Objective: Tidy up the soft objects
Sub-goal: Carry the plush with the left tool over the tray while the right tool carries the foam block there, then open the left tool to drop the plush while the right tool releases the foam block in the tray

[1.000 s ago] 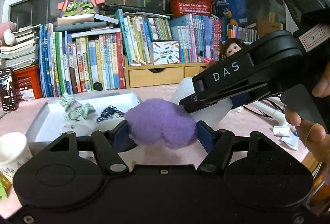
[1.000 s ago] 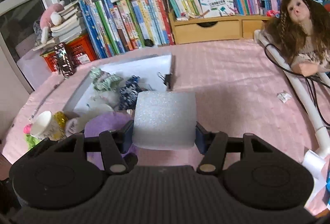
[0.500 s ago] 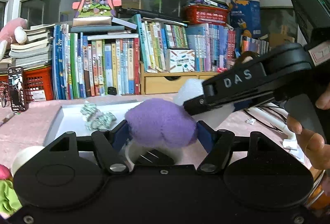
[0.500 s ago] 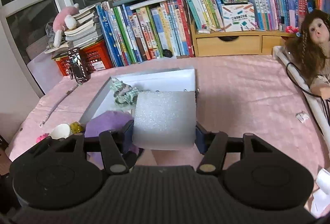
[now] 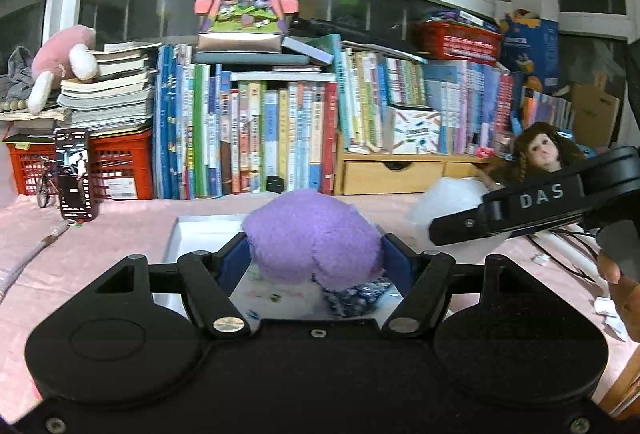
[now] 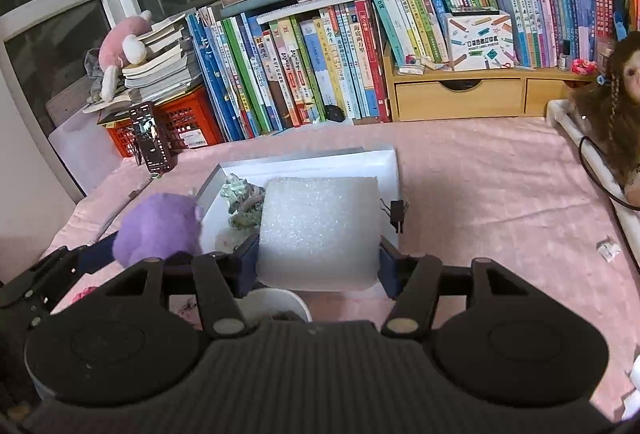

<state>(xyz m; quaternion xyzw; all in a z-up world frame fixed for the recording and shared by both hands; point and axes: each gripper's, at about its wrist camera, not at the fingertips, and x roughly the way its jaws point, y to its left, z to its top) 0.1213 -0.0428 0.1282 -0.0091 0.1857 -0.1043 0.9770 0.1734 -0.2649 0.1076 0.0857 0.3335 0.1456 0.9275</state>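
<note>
A fuzzy purple plush ball (image 5: 312,238) sits squeezed between the blue pads of my left gripper (image 5: 314,262), lifted above the near end of a white tray (image 5: 200,230). My right gripper (image 6: 318,258) is shut on a white foam block (image 6: 320,230), held over the tray's (image 6: 312,162) near edge. In the right wrist view the plush (image 6: 160,230) hangs to the left of the foam, outside the tray's left wall. In the left wrist view the foam (image 5: 452,202) shows at the right, behind the right gripper's black finger (image 5: 520,210).
A green-and-white fabric bundle (image 6: 242,202) lies in the tray, a blue patterned cloth (image 5: 356,298) shows under the plush. A binder clip (image 6: 396,212) lies by the tray's right wall. A white cup (image 6: 276,308) stands below the foam. Books (image 6: 320,66) line the back; a doll (image 6: 616,102) lies right.
Both grippers have risen and drawn back from the tray, each keeping its load. The left one with the plush has shifted left, away from the right gripper and the foam.
</note>
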